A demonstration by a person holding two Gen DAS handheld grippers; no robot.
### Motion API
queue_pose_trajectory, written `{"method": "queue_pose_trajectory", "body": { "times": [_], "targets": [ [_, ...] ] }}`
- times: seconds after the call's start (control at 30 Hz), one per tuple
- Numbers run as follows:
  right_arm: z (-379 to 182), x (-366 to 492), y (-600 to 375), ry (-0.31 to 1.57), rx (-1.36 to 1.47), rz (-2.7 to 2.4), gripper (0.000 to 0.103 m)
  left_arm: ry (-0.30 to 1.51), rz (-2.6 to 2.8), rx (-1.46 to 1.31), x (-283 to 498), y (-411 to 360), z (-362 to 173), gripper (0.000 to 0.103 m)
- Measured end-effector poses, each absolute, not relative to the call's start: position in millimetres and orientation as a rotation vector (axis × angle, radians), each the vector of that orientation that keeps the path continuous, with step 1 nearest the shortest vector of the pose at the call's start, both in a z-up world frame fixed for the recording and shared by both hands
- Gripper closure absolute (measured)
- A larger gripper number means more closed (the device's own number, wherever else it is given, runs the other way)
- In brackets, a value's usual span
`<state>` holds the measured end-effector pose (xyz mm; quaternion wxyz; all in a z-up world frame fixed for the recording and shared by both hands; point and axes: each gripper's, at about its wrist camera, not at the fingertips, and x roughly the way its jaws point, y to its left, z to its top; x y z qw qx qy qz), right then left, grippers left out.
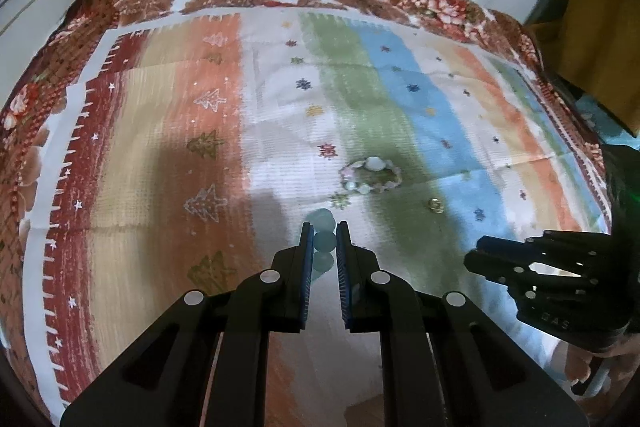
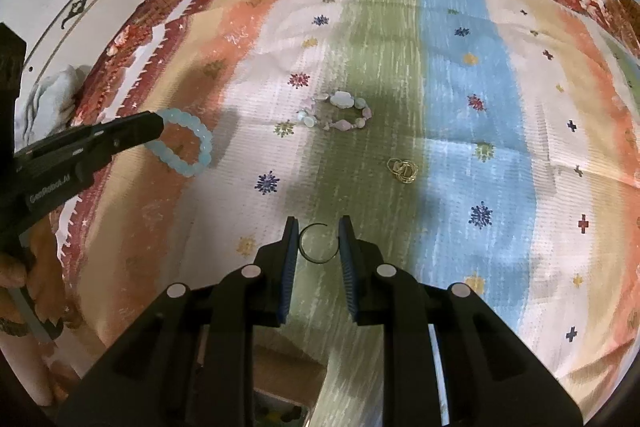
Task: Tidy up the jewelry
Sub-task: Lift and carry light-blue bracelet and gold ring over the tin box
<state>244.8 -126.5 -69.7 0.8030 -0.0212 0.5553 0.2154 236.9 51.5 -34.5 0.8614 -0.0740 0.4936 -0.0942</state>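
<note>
**Desk:** Jewelry sorting, midway by the look of it? What's in hand?

**Photographer:** Two pieces are up off the striped cloth (image 2: 460, 39). The left gripper (image 1: 323, 241) has its fingers nearly closed on a pale blue bead bracelet (image 2: 188, 143); from the right wrist view the loop hangs clear below the fingertips. The right gripper (image 2: 319, 241) holds a thin open metal ring (image 2: 318, 243) between fingers set narrow, the wire touching both pads.

**Desk:** And what's left?

**Photographer:** Take the pink-and-white stone bracelet (image 2: 340, 113) as the marker. It lies flat on the green stripe, untouched. Just beside it, toward the blue stripe and nearer the cameras, sits a small tangle of gold rings (image 2: 403, 170). Both are still loose. No tray, box or stand shows in either view, so where the lifted pieces are headed I can't say. My read: roughly half the items picked, none visibly put away.

**Desk:** Any writing?

**Photographer:** White lettering on the left gripper's side reads "GenRobot.AI" (image 2: 51, 189). The right gripper's body, seen from the left wrist, carries embossed letters, something like "DAS", too faint to be sure. Nothing legible on the cloth.
</note>
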Motion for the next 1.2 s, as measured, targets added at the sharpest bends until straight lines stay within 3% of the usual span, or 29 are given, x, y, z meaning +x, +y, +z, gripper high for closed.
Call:
{"method": "queue_pose_trajectory", "body": {
  "times": [1.2],
  "targets": [
    [-16,163,-147,1.064,-0.001,0.546,0.081,0.861,-0.342,-0.138,112,13,26,0.092]
  ]
}}
